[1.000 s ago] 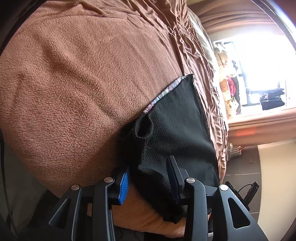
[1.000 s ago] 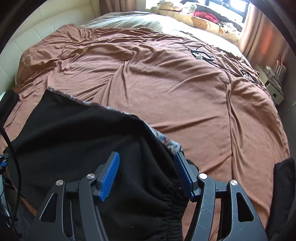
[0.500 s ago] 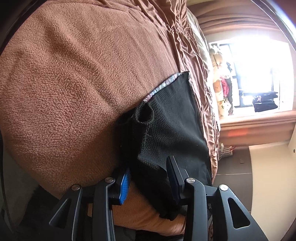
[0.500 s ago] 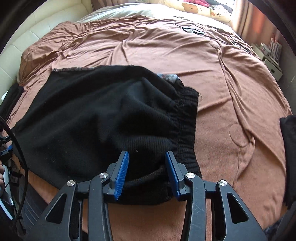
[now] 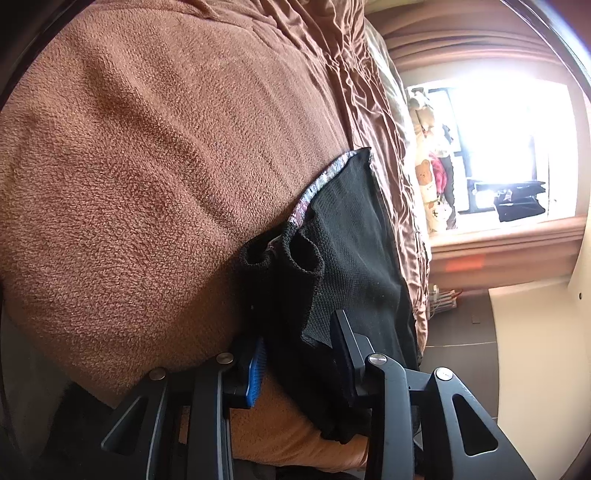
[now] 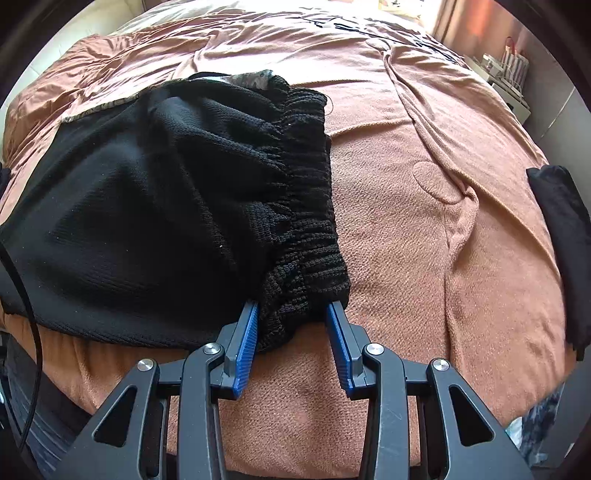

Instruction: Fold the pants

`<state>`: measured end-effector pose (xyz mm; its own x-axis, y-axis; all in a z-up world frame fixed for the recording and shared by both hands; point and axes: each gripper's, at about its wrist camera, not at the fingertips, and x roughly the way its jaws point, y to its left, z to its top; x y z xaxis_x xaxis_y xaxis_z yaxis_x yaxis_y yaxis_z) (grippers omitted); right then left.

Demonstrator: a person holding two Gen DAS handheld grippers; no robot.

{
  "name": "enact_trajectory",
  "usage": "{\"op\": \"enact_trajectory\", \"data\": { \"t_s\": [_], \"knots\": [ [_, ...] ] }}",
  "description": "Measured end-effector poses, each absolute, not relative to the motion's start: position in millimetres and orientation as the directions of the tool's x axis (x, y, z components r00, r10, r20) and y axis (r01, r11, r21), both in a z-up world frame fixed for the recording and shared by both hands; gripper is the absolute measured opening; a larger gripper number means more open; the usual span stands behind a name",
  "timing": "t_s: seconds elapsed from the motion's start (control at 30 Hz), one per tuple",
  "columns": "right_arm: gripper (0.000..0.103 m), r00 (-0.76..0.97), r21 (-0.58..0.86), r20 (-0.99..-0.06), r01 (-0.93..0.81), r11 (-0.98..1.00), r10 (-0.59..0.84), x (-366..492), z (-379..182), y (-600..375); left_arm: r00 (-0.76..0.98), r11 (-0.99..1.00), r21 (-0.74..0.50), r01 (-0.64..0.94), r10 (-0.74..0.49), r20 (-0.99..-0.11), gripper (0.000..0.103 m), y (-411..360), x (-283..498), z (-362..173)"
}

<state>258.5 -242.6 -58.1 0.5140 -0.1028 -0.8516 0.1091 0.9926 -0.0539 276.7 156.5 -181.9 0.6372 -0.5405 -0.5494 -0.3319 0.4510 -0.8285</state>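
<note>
Black knit pants point(image 6: 147, 206) lie bunched on a brown fleece bed cover point(image 6: 424, 258), their ribbed elastic waistband point(image 6: 306, 192) running down the right side of the pile. My right gripper point(image 6: 291, 306) is shut on the near end of that waistband, which is pinched between the blue pads just above the cover. In the left wrist view the pants point(image 5: 354, 236) drape over the bed's edge with folded loops of cloth. My left gripper point(image 5: 299, 328) is shut on that cloth and its jaws are closing a little tighter. A patterned lining shows along the pants' far edge.
Another black garment point(image 6: 561, 236) lies at the bed's right edge. A black cable point(image 6: 22, 288) hangs at the left. Cords point(image 6: 351, 27) lie on the far part of the bed. Soft toys point(image 5: 428, 177) sit by the bright window.
My right gripper went from open over the pants to shut on the waistband and sank toward the cover; the pants now lie more bunched. The left gripper hardly moved.
</note>
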Motion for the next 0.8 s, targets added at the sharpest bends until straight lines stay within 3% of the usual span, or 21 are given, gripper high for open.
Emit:
{"op": "enact_trajectory", "data": {
  "t_s": [0.2,0.37,0.8],
  "knots": [
    [0.035,0.583,-0.013,-0.81,0.09,0.996,-0.063,236,-28,-219,0.644,0.448,-0.834,-0.323,-0.541,-0.54,0.032,158,272,-184],
    [0.035,0.619,0.051,-0.784,0.008,0.999,0.036,228,-12,-185,0.637,0.455,-0.829,-0.326,-0.542,-0.548,0.013,158,276,-188],
    [0.034,0.61,0.121,-0.774,-0.125,0.985,0.173,249,-27,-111,0.667,0.432,-0.853,-0.292,-0.547,-0.505,0.007,161,265,-188]
  ]
}}
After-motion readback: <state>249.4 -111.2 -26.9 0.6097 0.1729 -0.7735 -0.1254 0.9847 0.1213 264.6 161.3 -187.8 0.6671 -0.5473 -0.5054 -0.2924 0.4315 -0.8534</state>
